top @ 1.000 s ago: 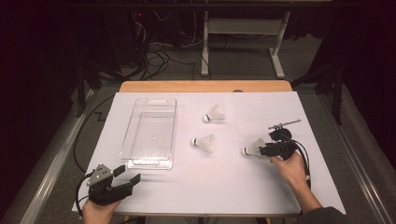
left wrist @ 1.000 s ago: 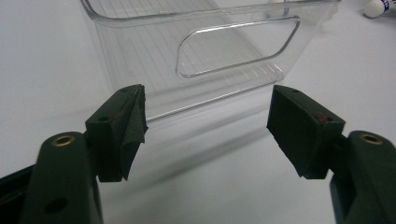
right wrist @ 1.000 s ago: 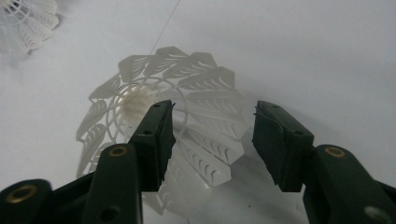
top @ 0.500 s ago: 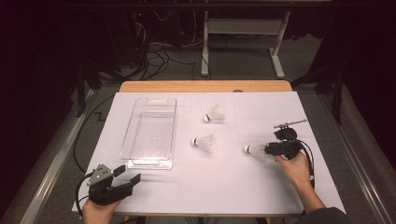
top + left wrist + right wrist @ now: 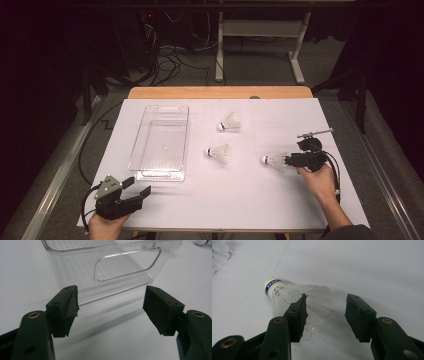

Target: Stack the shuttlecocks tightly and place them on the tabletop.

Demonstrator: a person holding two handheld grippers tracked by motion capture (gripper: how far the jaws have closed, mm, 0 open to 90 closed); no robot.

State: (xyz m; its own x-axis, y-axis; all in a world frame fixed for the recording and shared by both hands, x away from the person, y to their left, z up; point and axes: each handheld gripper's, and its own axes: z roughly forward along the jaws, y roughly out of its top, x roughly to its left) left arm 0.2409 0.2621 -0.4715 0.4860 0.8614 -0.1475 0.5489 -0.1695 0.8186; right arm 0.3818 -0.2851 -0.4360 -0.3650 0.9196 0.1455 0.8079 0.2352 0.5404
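Three shuttlecocks are seen on the white table (image 5: 240,200). The right-hand shuttlecock (image 5: 275,160) lies on its side near the right edge, with its cork tip pointing left and its skirt towards the right gripper (image 5: 290,160). In the right gripper view that shuttlecock (image 5: 297,296) is found just ahead of the right gripper (image 5: 325,312), whose jaws are spread apart; the skirt's open end reaches the left jaw and partly enters the gap, but it is not pinched. Whether the left jaw touches the skirt cannot be told. The gripper is held from the near side by the right hand (image 5: 316,177).

A second shuttlecock (image 5: 218,152) is seen lying near the middle of the table, and a third shuttlecock (image 5: 229,122) farther away, both on their sides and well apart from either gripper. A clear plastic bin (image 5: 161,145) stands to their left, its long side running from near to far.

The left gripper (image 5: 137,187) is held at the near left corner, just on the near side of the bin. In the left gripper view its jaws are spread wide with nothing between them, and the bin's near wall (image 5: 112,267), with its handle slot, is seen ahead of the left gripper (image 5: 111,302), not touching it.
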